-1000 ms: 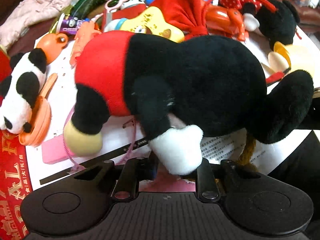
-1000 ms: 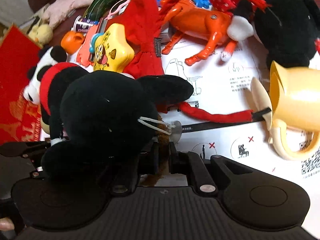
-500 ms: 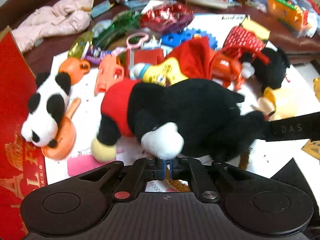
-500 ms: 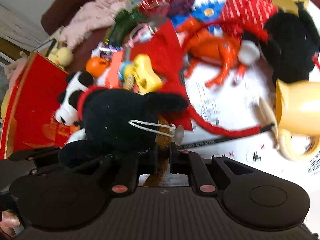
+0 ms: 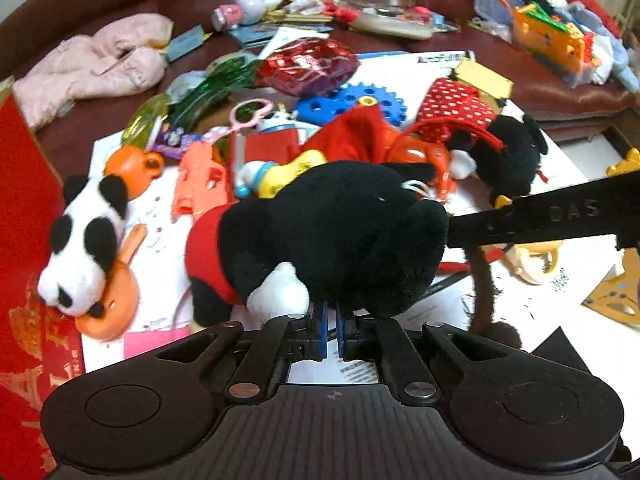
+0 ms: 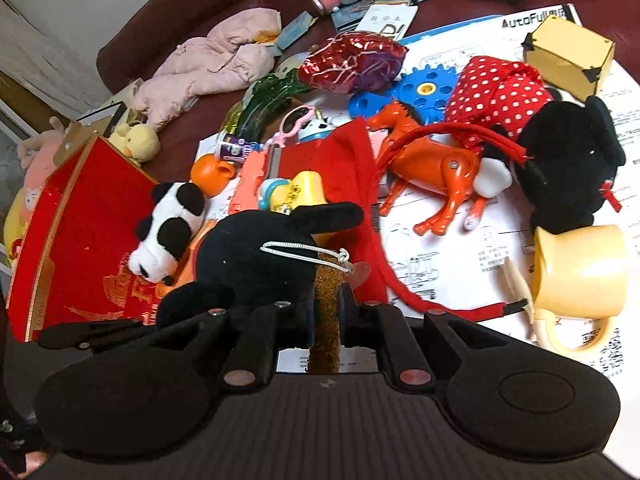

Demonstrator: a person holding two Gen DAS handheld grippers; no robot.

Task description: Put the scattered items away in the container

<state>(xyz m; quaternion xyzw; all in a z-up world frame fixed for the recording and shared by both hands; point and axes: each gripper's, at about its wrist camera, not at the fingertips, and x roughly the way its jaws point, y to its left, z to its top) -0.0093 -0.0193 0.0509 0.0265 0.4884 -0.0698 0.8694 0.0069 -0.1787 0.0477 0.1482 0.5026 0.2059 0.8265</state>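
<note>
Now that both grippers have lifted, the black mouse plush (image 5: 340, 236) hangs clear of the white instruction sheet (image 5: 436, 312) it was lying on a second ago, and far more of the cluttered table shows around it; the left gripper (image 5: 330, 332) sits under its belly with blue pads (image 5: 320, 332) nearly together, the jaws having just eased apart a little, and whether they pinch any fur I cannot tell, since the narrow gap between them looks empty; the right gripper (image 6: 326, 312) is clamped on the plush's brown tail (image 6: 326, 320), which runs down between its fingers; so the toy is airborne, carried mainly by that tail as far as I can judge, and the next leg of the job is the swing over to the box. As for containers, the red box (image 6: 76, 232) lies at about nine o'clock of the plush in the right wrist view, its red inner face bare as far as I can see; the panda plush (image 6: 168, 236) leans against its near edge, on the orange paddle (image 5: 108, 300), not inside; the cream cup (image 6: 580, 272) at three o'clock lies tipped on its side, apparently empty. Orange horse (image 6: 432, 176), second mouse plush (image 6: 568, 172) and yellow toy (image 6: 296, 196) are scattered at twelve to two o'clock.
</note>
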